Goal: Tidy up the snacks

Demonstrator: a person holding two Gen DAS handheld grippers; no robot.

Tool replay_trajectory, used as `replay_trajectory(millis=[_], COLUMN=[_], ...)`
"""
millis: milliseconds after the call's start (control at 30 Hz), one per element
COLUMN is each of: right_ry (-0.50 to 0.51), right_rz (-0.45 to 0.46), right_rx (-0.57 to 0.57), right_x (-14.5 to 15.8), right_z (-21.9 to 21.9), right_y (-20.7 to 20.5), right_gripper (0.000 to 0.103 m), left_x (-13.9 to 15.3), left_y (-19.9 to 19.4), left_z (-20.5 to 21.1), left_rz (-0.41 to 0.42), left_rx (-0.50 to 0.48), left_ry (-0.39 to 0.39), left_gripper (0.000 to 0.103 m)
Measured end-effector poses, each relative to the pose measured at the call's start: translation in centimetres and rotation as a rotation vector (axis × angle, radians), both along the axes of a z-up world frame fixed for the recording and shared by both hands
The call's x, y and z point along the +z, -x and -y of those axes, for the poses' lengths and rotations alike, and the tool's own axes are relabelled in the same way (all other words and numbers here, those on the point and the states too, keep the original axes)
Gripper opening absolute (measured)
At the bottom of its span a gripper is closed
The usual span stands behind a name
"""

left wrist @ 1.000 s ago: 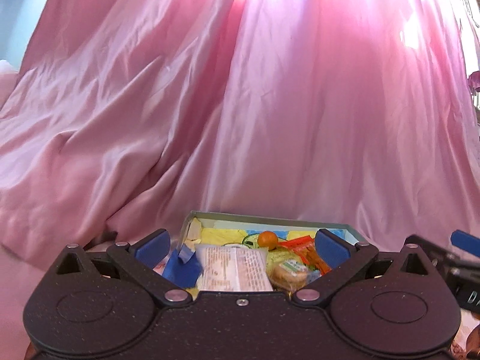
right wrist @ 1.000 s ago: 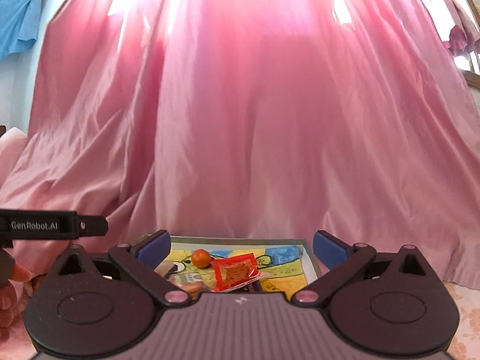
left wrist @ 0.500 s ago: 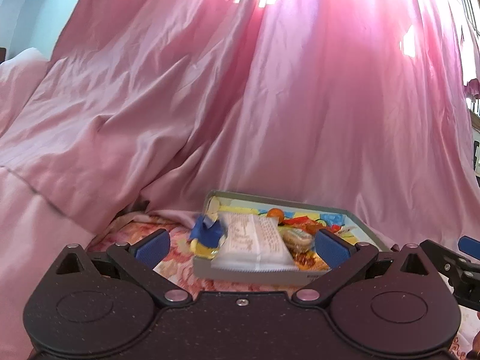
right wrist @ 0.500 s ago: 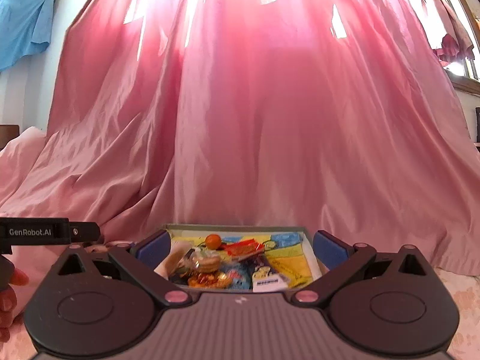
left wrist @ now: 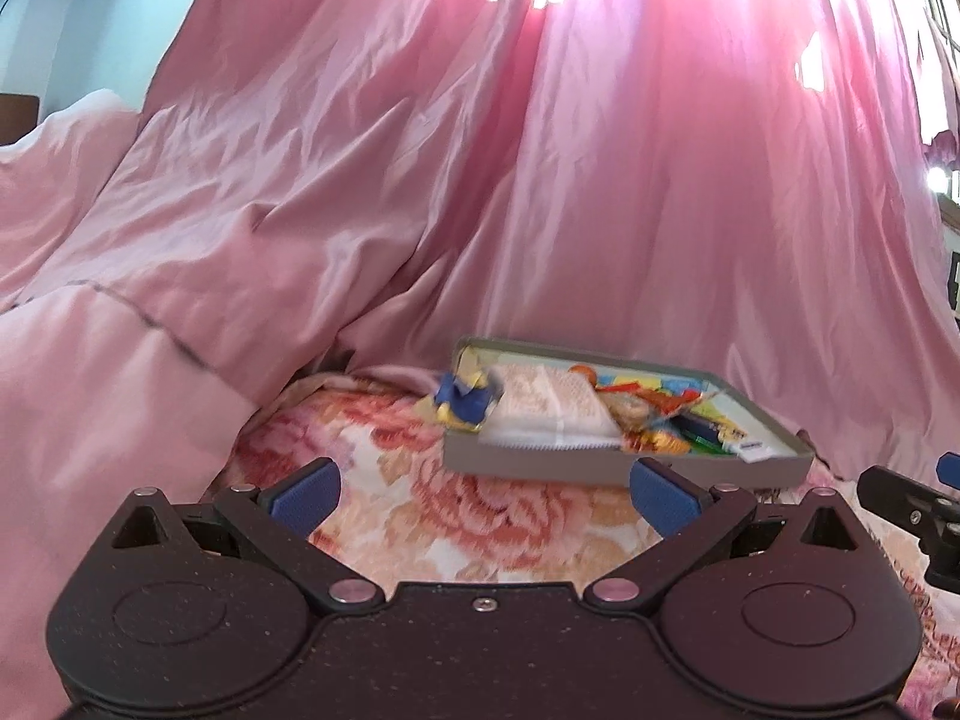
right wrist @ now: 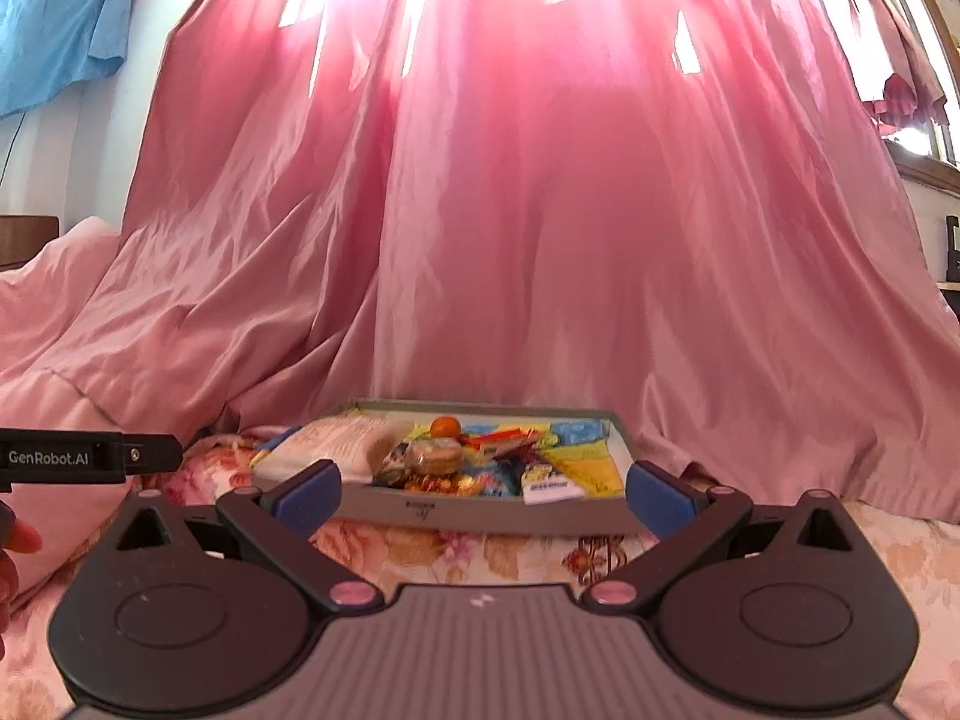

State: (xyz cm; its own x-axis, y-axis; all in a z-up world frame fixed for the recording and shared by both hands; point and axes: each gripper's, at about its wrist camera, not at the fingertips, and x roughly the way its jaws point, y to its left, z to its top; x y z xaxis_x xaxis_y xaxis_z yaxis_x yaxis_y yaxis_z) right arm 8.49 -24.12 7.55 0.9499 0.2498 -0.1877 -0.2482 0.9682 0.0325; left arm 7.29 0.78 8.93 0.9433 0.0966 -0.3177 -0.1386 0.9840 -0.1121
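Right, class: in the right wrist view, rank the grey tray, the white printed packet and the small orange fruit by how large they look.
1. Grey tray, widest.
2. White printed packet, lying in the tray's left part.
3. Orange fruit, clearly smallest; it sits farther back, which shrinks it a bit.

A bed carries everything, covered by a floral blanket in pink, peach and cream rose patterns. Directly on the blanket lies 1 shallow grey tray, flat, filled with wrapped snacks. Pink satin fabric drapes down behind the tray and piles onto the bed at the left, its edge overlapping the blanket beside the tray's far left corner.
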Motion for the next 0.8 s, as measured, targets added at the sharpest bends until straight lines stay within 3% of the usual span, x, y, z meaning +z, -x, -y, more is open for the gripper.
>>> replay_trajectory(millis=[800], right_ry=[0.014], right_rz=[-0.116], right_rx=[-0.047], right_x=[-3.8], right_z=[-0.4], right_y=[3.4], right_gripper=[0.103], left_x=[-4.7], left_y=[3.6], left_z=[-0.2], left_rz=[-0.095], left_rx=[-0.009], left_ry=[-0.006], left_gripper=[0.102])
